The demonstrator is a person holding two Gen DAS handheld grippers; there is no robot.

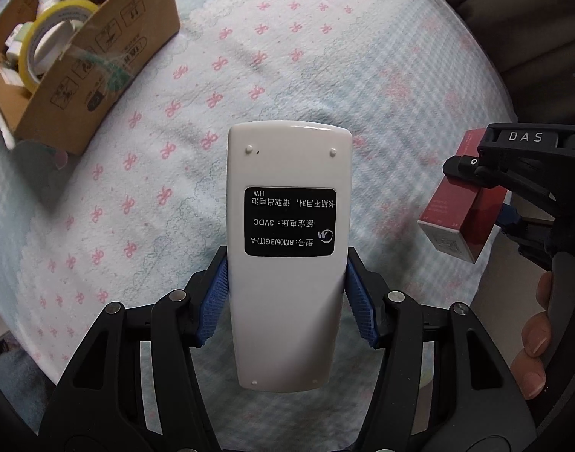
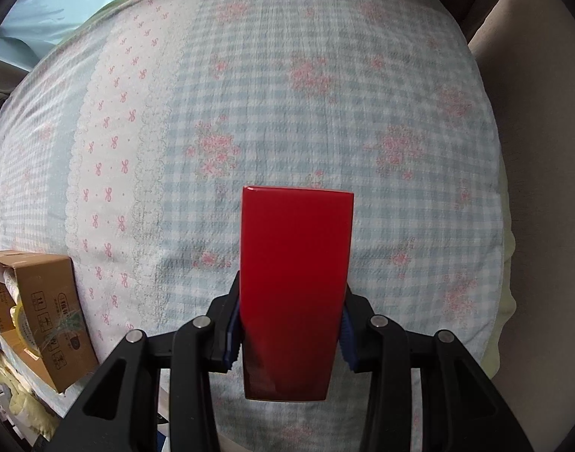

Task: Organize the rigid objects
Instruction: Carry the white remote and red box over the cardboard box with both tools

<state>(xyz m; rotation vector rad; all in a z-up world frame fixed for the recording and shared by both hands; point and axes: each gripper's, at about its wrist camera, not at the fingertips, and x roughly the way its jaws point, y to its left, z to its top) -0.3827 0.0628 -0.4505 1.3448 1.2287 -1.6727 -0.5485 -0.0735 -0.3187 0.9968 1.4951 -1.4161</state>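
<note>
Left gripper (image 1: 289,301): my blue pads (image 1: 214,301) press both long sides of a white remote control (image 1: 289,256), jaws narrowed onto it. Remote is back-side up, black label with white print facing the camera, its far end pointing away over the bed. It hangs clear above the quilt.

Right gripper (image 2: 292,333): jaws clamped tight on a red box (image 2: 295,286), glossy red face up, pads on its two long sides. From the left wrist view the same red box (image 1: 461,207) shows at the right edge, tilted, with a white end panel, held in the right gripper (image 1: 487,188), whose black frame reads "DAS". A hand (image 1: 543,339) wraps that gripper's handle at lower right.

Below both: a quilt (image 1: 325,75), light blue gingham with pink bows and flower sprigs, and a scalloped white band.

Cardboard box (image 1: 110,56) sits open on the quilt, upper left of the left wrist view, well apart from the remote. Inside it a roll of yellow tape (image 1: 42,37) stands on edge; other pale items beside it, too blurred to name. The same cardboard box (image 2: 50,301) shows at the lower left of the right wrist view.
</note>
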